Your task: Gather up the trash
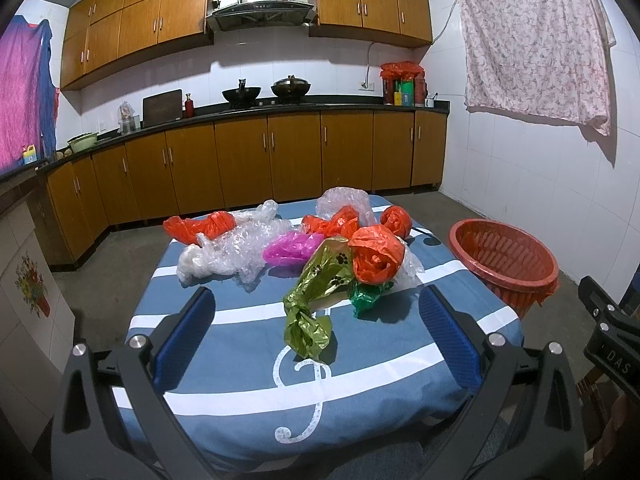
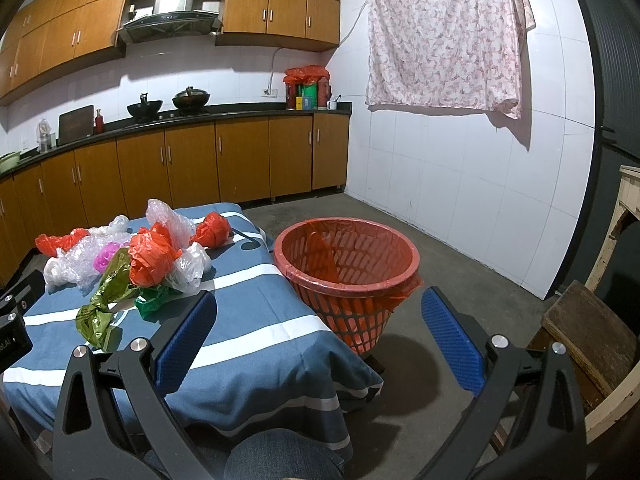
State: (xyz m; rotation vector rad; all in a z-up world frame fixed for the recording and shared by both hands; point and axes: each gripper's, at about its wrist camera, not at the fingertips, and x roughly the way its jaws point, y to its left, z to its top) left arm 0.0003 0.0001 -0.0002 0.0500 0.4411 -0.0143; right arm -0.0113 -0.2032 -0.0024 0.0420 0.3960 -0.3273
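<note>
While both our jaws gape empty, left gripper point(image 1: 316, 330) hovers near crumpled olive-green foil bag point(image 1: 314, 300) on blue striped tablecloth point(image 1: 240, 368); right gripper point(image 2: 318, 332) faces red slatted plastic basket point(image 2: 346, 276) beside table. Risks: thin film slipping from pads, neighbouring orange plastic wad point(image 1: 376, 258) dragged off edge, light basket tipped.
</note>
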